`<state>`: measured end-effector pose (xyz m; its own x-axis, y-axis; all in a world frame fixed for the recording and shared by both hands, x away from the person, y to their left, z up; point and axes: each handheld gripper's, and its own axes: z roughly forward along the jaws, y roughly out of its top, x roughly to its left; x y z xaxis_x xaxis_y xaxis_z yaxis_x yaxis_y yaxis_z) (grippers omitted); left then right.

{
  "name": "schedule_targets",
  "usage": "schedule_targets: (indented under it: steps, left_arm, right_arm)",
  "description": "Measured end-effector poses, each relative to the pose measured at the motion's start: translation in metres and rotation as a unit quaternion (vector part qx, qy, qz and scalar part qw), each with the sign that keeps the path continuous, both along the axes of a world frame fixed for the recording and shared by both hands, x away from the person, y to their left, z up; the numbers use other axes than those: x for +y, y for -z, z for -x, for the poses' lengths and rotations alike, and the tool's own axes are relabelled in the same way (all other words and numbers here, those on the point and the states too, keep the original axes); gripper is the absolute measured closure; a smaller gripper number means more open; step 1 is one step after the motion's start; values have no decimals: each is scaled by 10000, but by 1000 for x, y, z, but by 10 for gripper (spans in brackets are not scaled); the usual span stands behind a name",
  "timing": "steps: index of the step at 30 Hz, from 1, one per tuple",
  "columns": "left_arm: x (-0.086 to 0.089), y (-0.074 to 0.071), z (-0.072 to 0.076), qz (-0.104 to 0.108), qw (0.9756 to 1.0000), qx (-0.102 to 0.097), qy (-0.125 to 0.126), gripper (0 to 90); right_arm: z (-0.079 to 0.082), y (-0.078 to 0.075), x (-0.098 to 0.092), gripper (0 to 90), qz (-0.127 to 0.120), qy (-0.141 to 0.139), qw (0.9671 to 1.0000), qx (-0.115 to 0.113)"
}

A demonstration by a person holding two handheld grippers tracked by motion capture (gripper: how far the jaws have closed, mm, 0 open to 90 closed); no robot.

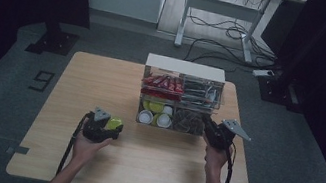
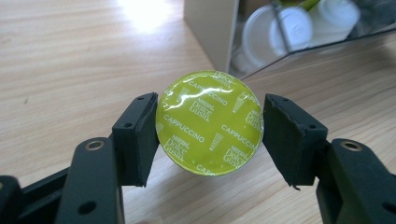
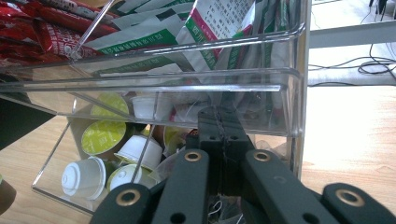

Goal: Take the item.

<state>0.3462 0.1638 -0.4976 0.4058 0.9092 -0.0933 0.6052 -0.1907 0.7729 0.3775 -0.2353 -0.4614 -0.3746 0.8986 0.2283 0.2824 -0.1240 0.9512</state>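
Note:
My left gripper is shut on a lime-green coffee capsule whose foil lid reads "Cappuccino". Both pads press its rim, just above the wooden table, left of the clear organiser. My right gripper is shut, and its joined jaws reach into the organiser's lower right compartment among tea bags. Whether anything thin is pinched between them is hidden. The lower left compartment holds white and green capsules; the upper shelf holds red sachets and green-white packets.
The organiser stands at the table's far middle-right. A white desk frame with floor cables stands beyond the table. A black stand base and a floor marking "9" lie to the left.

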Motion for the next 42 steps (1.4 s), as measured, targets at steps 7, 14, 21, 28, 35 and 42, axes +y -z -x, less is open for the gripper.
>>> schedule_targets:
  steps: [7,14,21,28,35,42]
  left_arm:
    - [5,9,-3,-92,9998,108,-125,382]
    - [4,15,-7,-272,9993,215,-170,381]
    - [5,24,-11,-320,9986,351,-219,381]
    - [7,25,-11,-321,9986,348,-234,377]
    - [10,13,-4,-93,9998,117,-156,252]
    - [16,3,10,180,9997,-128,-72,267]
  right_arm:
    - [0,0,0,894,8,8,10000,3]
    - [0,1,0,894,12,9,10000,11]
    - [-1,1,0,894,10,11,10000,21]
    - [-1,1,0,894,19,16,10000,26]
    - [0,1,1,895,26,25,10000,29]
    - [1,1,1,894,17,24,10000,13]
